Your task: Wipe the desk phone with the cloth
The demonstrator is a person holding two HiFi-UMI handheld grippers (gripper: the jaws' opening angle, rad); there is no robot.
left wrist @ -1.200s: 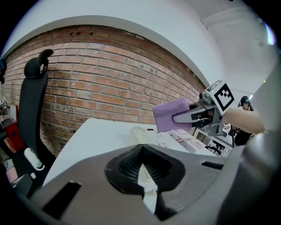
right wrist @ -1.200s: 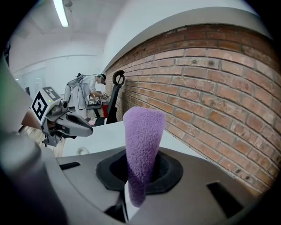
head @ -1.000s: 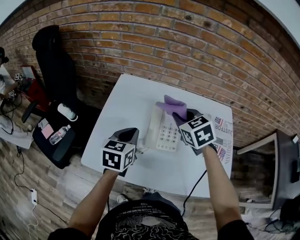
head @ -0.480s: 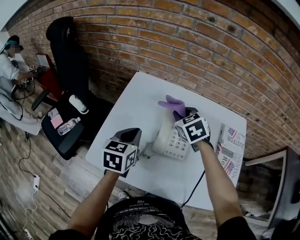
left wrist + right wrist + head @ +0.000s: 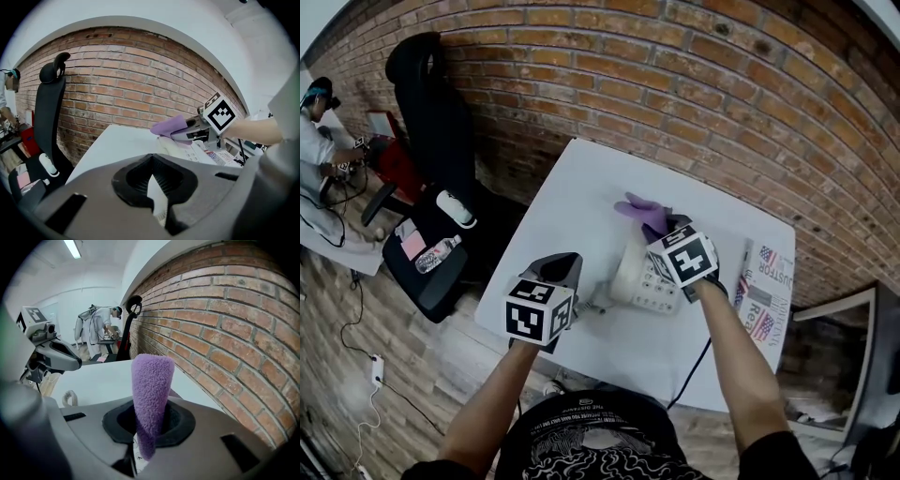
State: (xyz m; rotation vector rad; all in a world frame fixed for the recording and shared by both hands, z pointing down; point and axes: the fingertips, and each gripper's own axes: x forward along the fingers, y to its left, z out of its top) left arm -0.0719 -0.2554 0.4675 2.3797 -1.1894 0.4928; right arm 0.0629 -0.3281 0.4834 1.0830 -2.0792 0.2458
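1 phone (image 5: 651, 281), 1 cloth (image 5: 641, 213), 2 grippers. Phone sits mid-table (image 5: 572, 202), long axis running from near edge to brick wall, handset on its left. Right gripper (image 5: 664, 230) is clamped on the cloth, which points wallward over the phone's far end. Left gripper (image 5: 563, 268): jaws together, empty, near phone's left side.
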